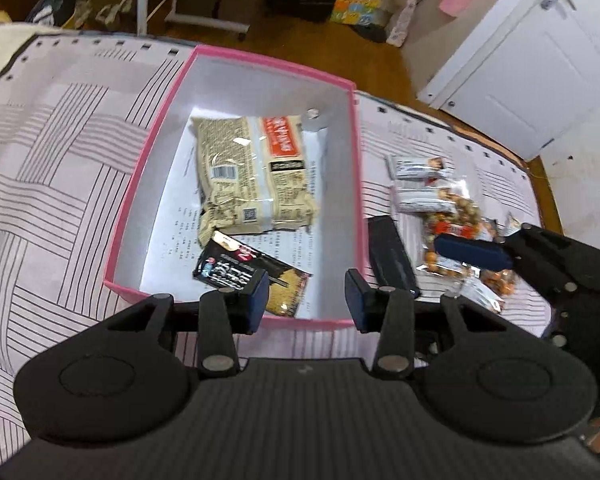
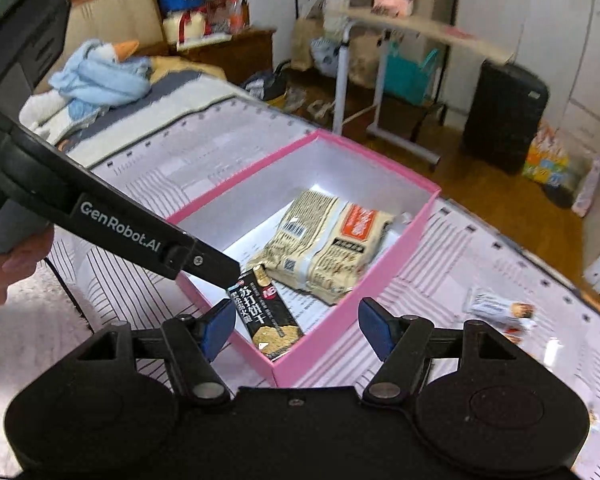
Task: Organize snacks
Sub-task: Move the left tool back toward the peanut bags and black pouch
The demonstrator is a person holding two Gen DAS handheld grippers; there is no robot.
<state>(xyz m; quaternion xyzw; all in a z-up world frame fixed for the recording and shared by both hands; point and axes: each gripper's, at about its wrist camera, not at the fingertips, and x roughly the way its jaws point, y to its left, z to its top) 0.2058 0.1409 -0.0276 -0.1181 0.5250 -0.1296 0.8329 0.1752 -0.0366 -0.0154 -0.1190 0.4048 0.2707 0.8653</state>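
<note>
1. Our left gripper (image 1: pixel 306 300) hovers at the near rim of the pink box (image 1: pixel 236 54); its fingers stand wide apart and hold nothing.
2. Our right gripper (image 2: pixel 298 330) is likewise spread wide and empty, hanging over the box's near corner.
3. Just ahead of the left fingers, inside the box, lies the black cracker packet (image 1: pixel 252 276). It looks flat, light and fairly stiff, with a glossy film that could slip; we would pinch it across its narrow width.
4. Beyond it in the box rests the beige noodle bag (image 1: pixel 252 172), soft, crinkly and puffed. We judge its contents brittle, so a light grip on a sealed end seam suits it best.
5. To the right of the left fingers, outside the box on the striped bed cover (image 1: pixel 60 140), sits a clear bag of nuts (image 1: pixel 456 224), partly hidden by the right gripper's finger. It looks loose and shifting; we would take it by the gathered film.
6. Farther right lie two small white bars (image 1: pixel 418 168), light and firm, easy to grasp across the middle.
7. We judge these loose snacks not yet boxed.
</note>
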